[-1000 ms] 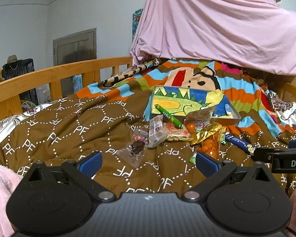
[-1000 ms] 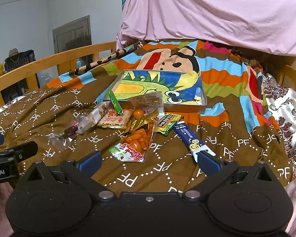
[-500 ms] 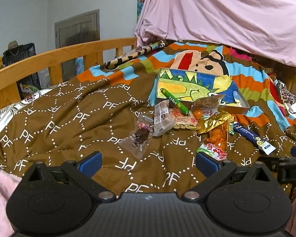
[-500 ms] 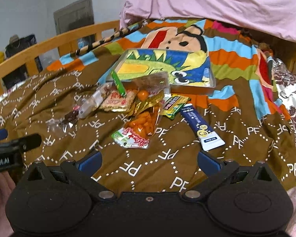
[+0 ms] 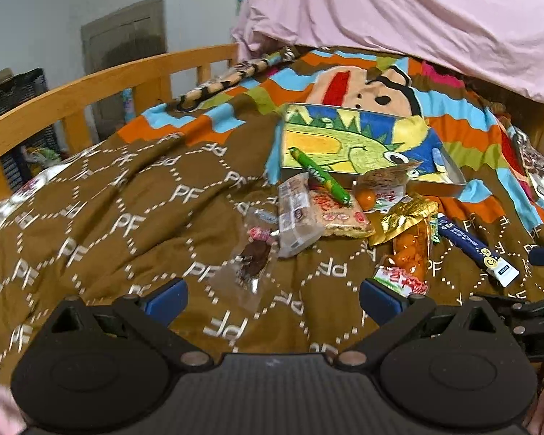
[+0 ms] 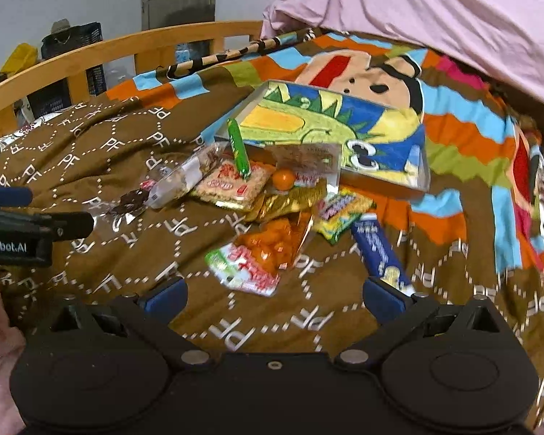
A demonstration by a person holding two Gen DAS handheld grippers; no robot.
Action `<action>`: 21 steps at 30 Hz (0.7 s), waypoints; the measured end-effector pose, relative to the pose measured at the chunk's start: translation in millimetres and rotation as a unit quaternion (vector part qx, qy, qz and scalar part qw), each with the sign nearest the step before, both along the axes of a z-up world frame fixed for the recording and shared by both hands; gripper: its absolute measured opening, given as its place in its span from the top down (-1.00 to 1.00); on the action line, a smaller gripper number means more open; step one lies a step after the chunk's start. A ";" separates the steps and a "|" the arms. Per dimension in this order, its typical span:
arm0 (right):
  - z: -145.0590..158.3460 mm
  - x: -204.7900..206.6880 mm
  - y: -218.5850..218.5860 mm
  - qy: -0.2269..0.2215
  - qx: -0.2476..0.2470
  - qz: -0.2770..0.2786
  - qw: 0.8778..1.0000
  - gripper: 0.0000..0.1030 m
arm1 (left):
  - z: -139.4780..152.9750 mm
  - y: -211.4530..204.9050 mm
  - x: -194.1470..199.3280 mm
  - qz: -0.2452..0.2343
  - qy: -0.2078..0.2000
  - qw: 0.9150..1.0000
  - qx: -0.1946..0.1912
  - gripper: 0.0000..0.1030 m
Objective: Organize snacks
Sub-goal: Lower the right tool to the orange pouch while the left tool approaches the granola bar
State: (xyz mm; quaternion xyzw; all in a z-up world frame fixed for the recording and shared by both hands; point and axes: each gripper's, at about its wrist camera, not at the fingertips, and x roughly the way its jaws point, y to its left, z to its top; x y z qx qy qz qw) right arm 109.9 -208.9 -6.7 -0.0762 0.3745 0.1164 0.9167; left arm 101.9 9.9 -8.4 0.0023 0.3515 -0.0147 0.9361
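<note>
On blanket [image 5: 134, 195]: one tray [image 5: 449, 177] | both hand-held grippers [image 5: 273, 291] [image 6: 273, 290] spread apart, unladen

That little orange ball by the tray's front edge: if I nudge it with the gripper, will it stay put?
Probably not. The orange ball looks round and smooth, so it may roll. It sits among loose wrappers on a rumpled brown blanket, which slopes unevenly; the folds could catch it or steer it off. The tray edge behind would likely stop it going that way.

Both wrist views face, somewhat blurred, one snack pile [image 5: 330, 214] nearby.
</note>
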 end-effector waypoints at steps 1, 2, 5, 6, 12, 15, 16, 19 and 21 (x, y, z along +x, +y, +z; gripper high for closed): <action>-0.6 3.5 -0.6 -0.004 0.002 0.001 1.000 -0.99 | 0.5 0.6 5.8 -0.008 0.003 1.000 -0.003 -0.99; -2.0 7.0 -1.8 -0.007 0.007 -0.001 1.000 -0.99 | 1.0 1.2 12.4 -0.018 0.006 1.000 -0.004 -0.99; -7.2 18.5 -6.0 -0.006 0.036 -0.007 0.999 -0.99 | 2.0 1.2 34.3 -0.044 0.013 0.999 0.000 -0.99; -9.0 22.1 -6.9 -0.005 0.043 -0.009 0.999 -0.99 | 2.2 1.9 40.0 -0.049 0.012 0.999 0.000 -0.99; -18.0 43.6 -8.3 0.000 0.080 -0.018 0.997 -0.99 | -1.0 9.1 80.9 -0.088 -0.008 0.995 -0.039 -0.99; -23.6 55.8 -6.9 0.011 0.101 -0.023 0.995 -0.99 | -5.9 10.9 100.8 -0.101 -0.014 0.993 -0.058 -0.99; -26.5 60.6 -4.7 0.015 0.103 -0.026 0.994 -0.99 | -8.3 11.0 107.7 -0.105 -0.013 0.992 -0.064 -0.99; -35.5 68.7 1.0 0.005 0.118 -0.015 0.993 -0.99 | -18.8 13.1 127.5 -0.107 -0.001 0.991 -0.084 -0.99; -41.7 74.9 5.7 0.009 0.119 -0.006 0.993 -0.99 | -28.5 17.6 138.7 -0.101 0.014 0.989 -0.107 -0.99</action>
